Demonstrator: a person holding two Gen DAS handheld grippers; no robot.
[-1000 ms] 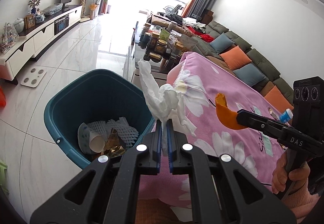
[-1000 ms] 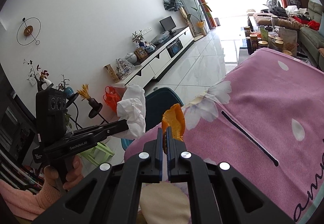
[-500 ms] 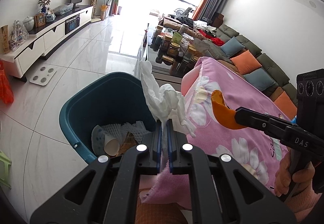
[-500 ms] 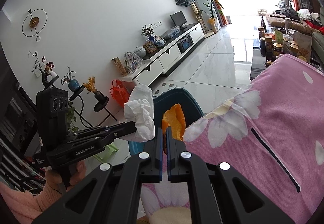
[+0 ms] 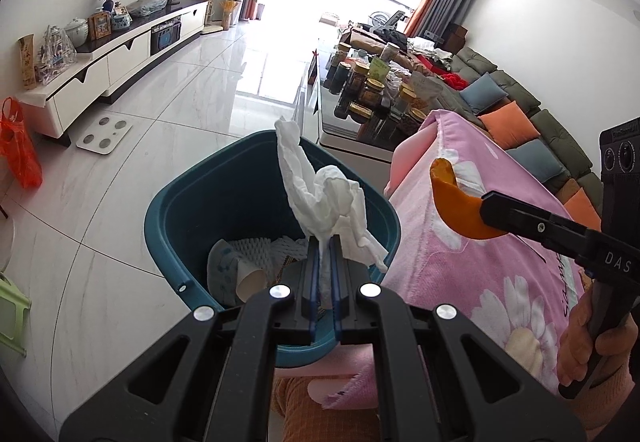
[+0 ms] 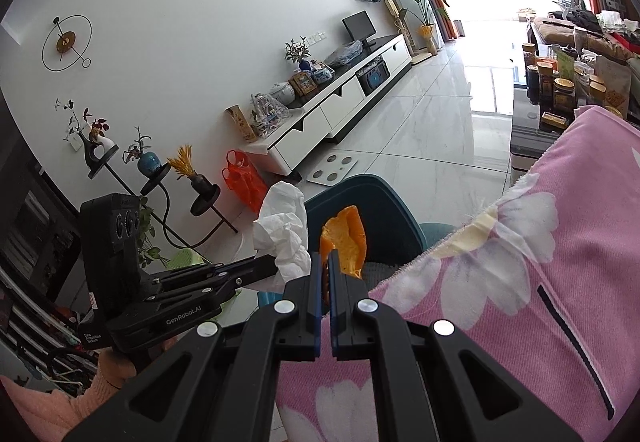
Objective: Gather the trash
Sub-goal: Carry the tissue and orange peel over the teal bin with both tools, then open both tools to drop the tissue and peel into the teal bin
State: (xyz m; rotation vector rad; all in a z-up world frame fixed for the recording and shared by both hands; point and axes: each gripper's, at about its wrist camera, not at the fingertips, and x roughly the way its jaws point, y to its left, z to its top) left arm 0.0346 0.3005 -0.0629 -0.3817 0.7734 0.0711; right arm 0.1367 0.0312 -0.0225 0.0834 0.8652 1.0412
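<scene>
Left claw (image 5: 324, 242) now over bin (image 5: 176, 210), clamping tissue (image 5: 324, 198); right claw (image 6: 326, 258) clamping peel (image 6: 346, 238).

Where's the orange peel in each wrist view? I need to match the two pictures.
Left wrist: orange peel right of centre, pinched by the right gripper over the pink cloth.
Right wrist: peel at centre, just above the gripper.
Shared landmark: teal bin.

Left gripper (image 5: 324, 242) and right gripper (image 6: 326, 258) both clamped tight, side by side.
</scene>
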